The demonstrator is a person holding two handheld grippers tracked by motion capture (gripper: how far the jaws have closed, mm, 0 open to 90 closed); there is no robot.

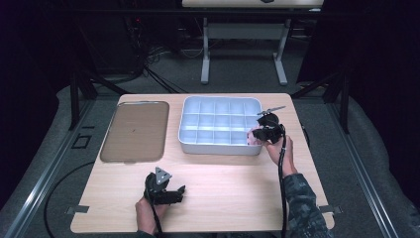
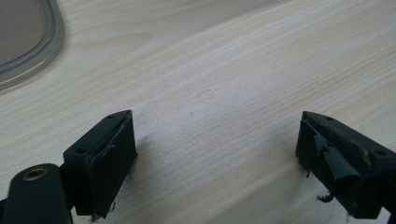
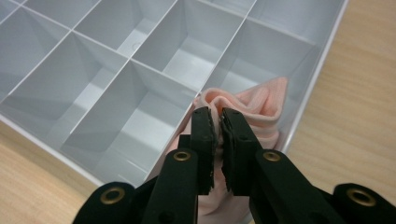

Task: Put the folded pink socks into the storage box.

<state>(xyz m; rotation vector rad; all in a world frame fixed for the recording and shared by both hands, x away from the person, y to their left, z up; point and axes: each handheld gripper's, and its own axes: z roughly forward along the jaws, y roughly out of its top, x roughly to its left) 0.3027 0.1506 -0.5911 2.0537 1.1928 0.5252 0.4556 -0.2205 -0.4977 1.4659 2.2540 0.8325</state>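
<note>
Pale wood grain runs under our left gripper (image 1: 168,191), which rests low on the near part of the table (image 1: 223,198) with its jaws spread wide and nothing between them; in the left gripper view the bare tabletop shows in the gap. Farther out to the left lies the translucent lid (image 1: 135,130), flat on the wood, its rounded corner showing in the left gripper view (image 2: 28,42). On the right our right gripper (image 3: 218,140) has its jaws pinched on a pink cloth (image 3: 261,109), a fold of it squeezed between the pads. We see the cloth bunched in the near right corner compartment of the white divided tray (image 1: 218,101), at that corner's rim. The tray sits beyond mid-table, just beside the lid
</note>
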